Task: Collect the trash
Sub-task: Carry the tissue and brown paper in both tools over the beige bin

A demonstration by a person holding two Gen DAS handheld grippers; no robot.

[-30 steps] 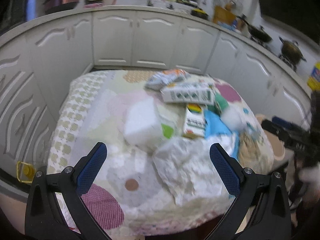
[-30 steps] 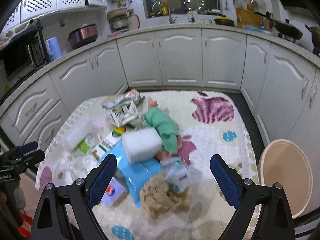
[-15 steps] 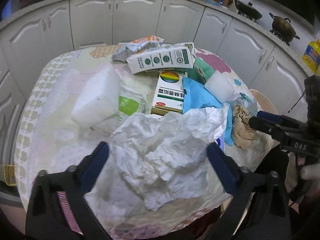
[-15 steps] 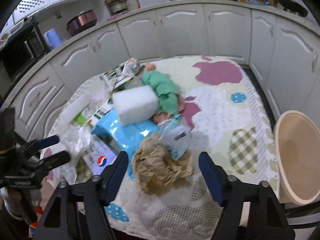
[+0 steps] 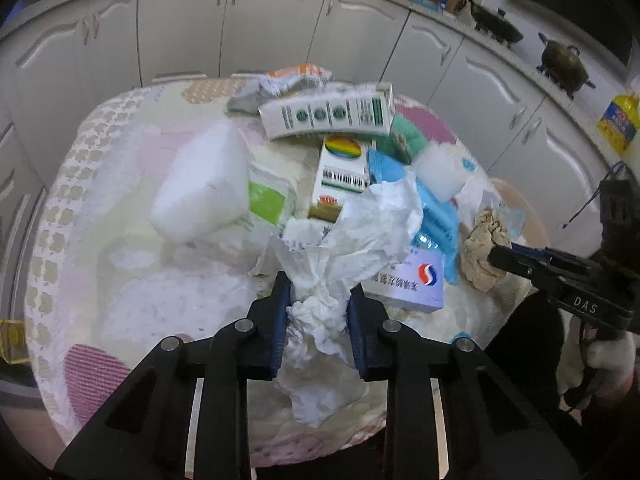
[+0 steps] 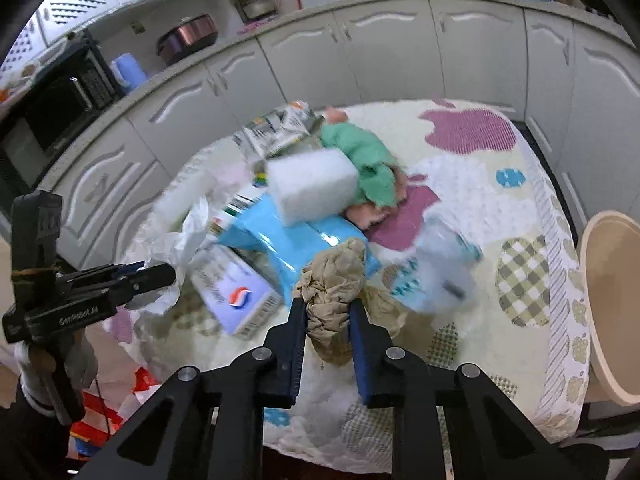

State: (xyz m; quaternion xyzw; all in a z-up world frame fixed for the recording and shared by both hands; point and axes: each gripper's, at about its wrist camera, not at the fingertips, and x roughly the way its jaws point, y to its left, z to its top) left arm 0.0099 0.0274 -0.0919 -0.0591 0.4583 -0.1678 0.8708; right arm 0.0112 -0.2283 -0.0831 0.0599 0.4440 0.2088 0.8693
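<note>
Left claw [image 5: 316, 304]: you have just been closing it, and it now pinches the white paper [image 5: 360, 232] at its bunched lower end; a second ago the jaws stood wide above the paper.
Right claw [image 6: 328, 312]: you have just been closing this one too; it is clamped on the brown wad [image 6: 334, 280], which half a second ago lay loose between spread jaws.
Meaning for the task: both pieces look secured, so my guess is that your next move is to lift them clear and carry them to wherever the trash goes; no bin is plainly identifiable in either view.
White paper, place: at the near edge of the bench [image 5: 120, 288], its free sheet fanning up over the boxes.
Brown wad, place: near the bench's front, just beside the blue pack [image 6: 280, 236].
Risk: the paper drapes over the purple box [image 5: 412, 280], so a fast lift may drag it.
Count, held: two, one per claw.
Count, foam blocks: two, one large [image 5: 200, 188] and one smaller [image 5: 438, 168].
Count, boxes: three in the left view, namely the purple one, a rainbow-marked one [image 5: 344, 176] and a long green-printed one [image 5: 328, 114].
Count, wrappers: one crumpled [image 5: 280, 84] at the far side.
Count, others: a green-clothed doll [image 6: 360, 160] and a blurred clear packet [image 6: 440, 260].
Beside bench: one round tan stool [image 6: 612, 280], at the right.
</note>
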